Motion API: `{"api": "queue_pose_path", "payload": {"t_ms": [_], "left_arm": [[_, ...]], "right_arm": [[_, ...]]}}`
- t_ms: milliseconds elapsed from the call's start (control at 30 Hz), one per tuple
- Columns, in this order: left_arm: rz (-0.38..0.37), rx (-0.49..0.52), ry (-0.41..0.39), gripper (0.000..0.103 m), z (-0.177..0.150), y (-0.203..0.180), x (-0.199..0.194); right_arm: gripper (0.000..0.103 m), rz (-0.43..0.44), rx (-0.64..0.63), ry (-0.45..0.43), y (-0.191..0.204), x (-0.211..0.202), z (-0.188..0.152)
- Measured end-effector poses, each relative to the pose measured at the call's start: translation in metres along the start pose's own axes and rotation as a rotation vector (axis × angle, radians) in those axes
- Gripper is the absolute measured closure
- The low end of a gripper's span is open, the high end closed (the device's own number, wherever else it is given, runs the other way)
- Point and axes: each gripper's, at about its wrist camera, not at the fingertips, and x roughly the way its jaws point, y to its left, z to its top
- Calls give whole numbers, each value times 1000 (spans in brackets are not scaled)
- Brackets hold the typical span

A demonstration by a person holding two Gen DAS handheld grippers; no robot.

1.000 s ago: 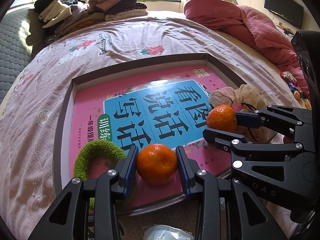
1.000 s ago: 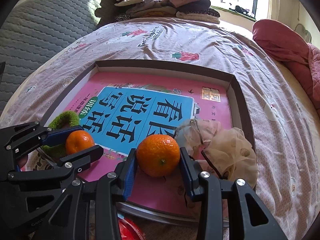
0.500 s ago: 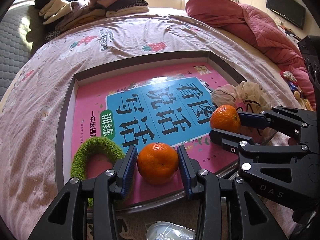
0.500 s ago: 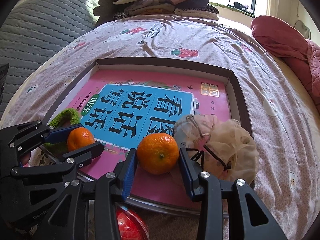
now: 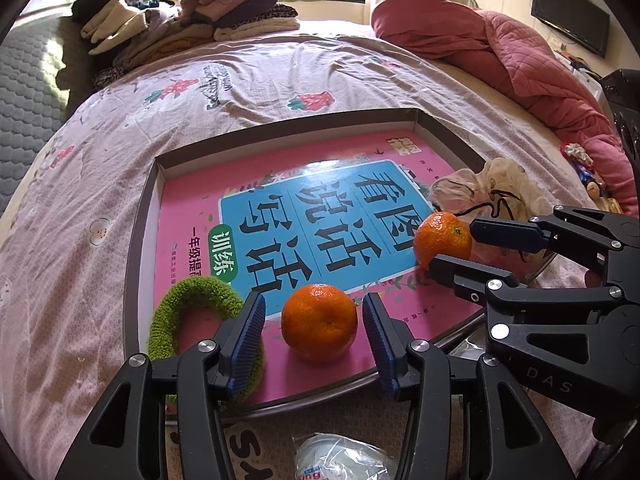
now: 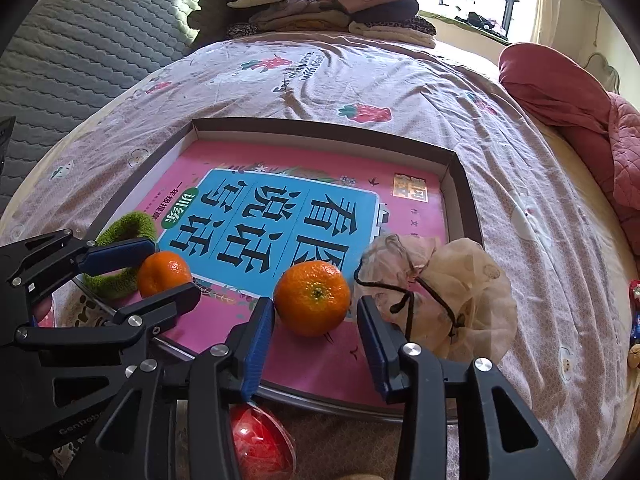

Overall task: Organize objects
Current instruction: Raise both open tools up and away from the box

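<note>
Both claws were letting go: left gripper (image 5: 314, 330) had jaws opening w/ a clear gap each side of the left mandarin (image 5: 319, 322), which sat on the pink book (image 5: 192, 220) inside the shallow box (image 5: 138, 216), so prob. just set down there as its sorted spot; right gripper (image 6: 316, 330) was likewise opening, its pads apart from the right mandarin (image 6: 312, 298) between them, resting on the same book. A green scrunchie (image 5: 192, 292) lay just left of the left claw, a beige gauze scrunchie (image 6: 456, 292) just right of the right claw. Box sat on a pink floral bedsheet (image 6: 400, 92); folded clothes (image 5: 192, 24) and a red quilt (image 5: 532, 56) lay far ahead, by the window
</note>
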Motion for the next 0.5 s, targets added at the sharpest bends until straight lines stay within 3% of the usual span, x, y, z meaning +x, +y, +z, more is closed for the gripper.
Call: {"api": "queue_pose_path", "payload": {"t_ms": [500], "left_arm": [[20,-23,-59,42,1,3,-32]], "right_arm": [[57,-6,16,-41,2,-25,2]]}}
